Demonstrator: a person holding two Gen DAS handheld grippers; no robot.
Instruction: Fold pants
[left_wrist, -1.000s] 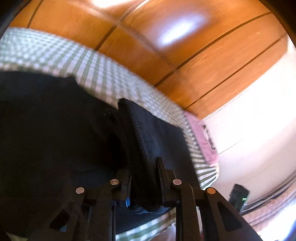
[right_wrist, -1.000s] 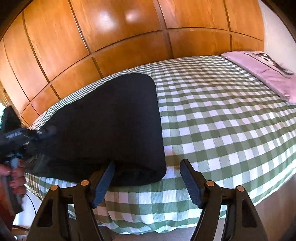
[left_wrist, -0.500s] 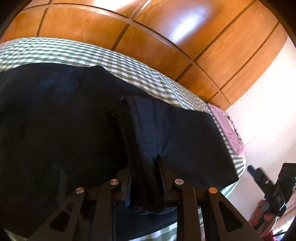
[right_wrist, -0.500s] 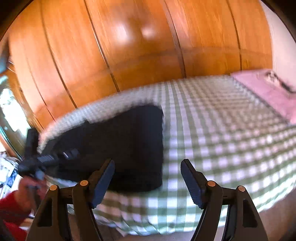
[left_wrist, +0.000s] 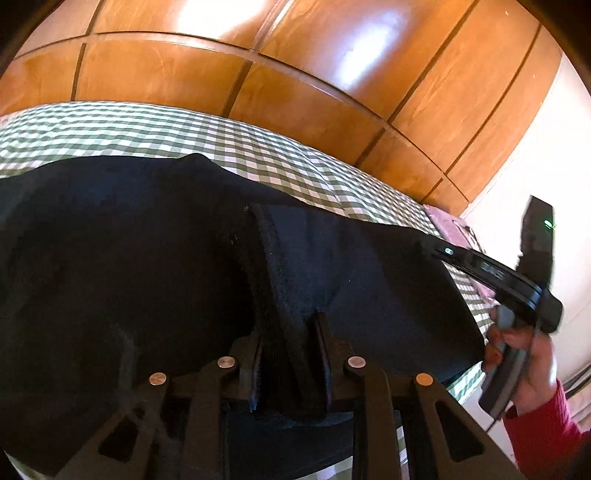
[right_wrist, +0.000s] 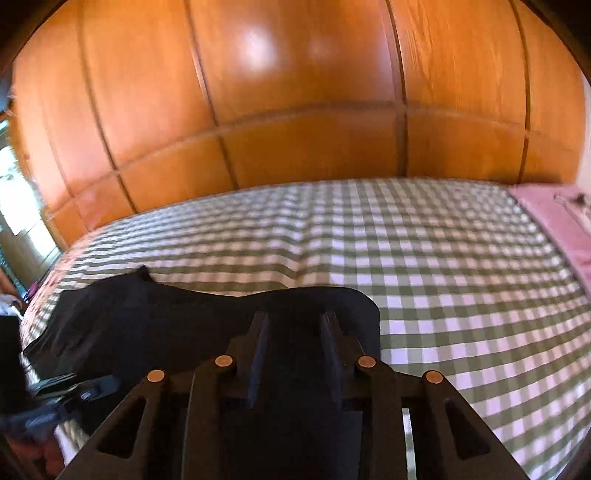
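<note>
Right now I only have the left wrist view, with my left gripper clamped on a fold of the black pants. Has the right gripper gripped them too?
Observer: Yes. In the right wrist view the right gripper has its fingers drawn close, with the black pants between them.
Operator: Is the cloth flat beyond it?
Observer: Not quite. One corner peaks up at the far left.
Operator: What lies to the right?
Observer: The checked bedcover, running to a pink pillow at its end.
</note>
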